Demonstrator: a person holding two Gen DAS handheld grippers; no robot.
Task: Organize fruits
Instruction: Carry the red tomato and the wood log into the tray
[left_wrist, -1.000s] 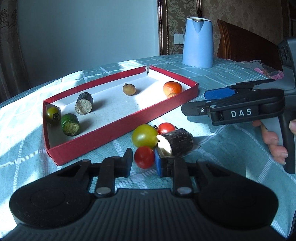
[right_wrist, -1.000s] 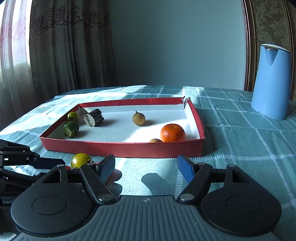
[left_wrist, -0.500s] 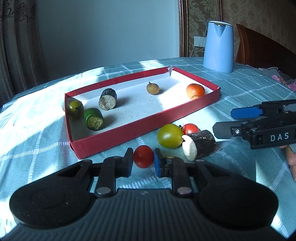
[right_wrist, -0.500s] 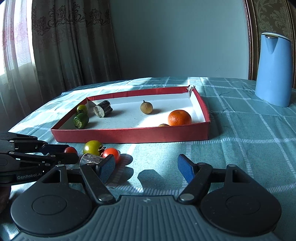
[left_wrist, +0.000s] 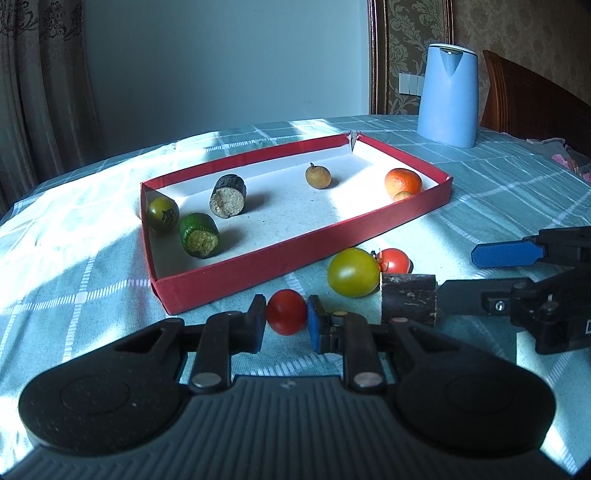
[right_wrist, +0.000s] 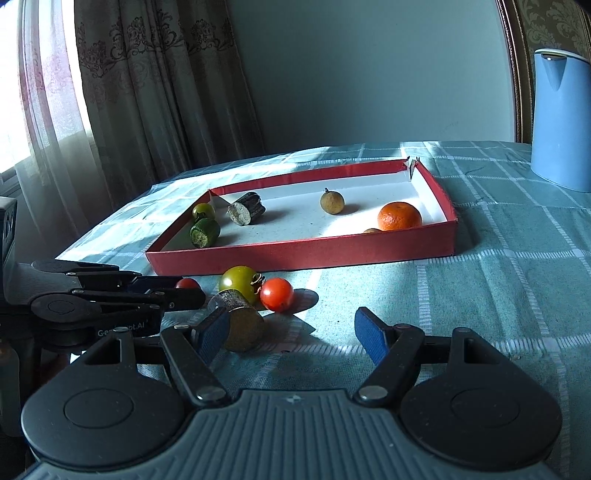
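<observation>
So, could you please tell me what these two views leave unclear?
- Left wrist: the small brown fruit is half hidden behind the red tray wall.
- Left wrist: whether the left gripper pinches the red cherry tomato.
- Right wrist: the left gripper hides that tomato.

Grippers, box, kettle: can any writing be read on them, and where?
"Gen…ot.AI", middle letters dim: side of the left gripper, which pinches a red cherry tomato.
Right gripper: label cut off at the frame edge, unreadable.
Red box, blue kettle: no writing shows.
</observation>
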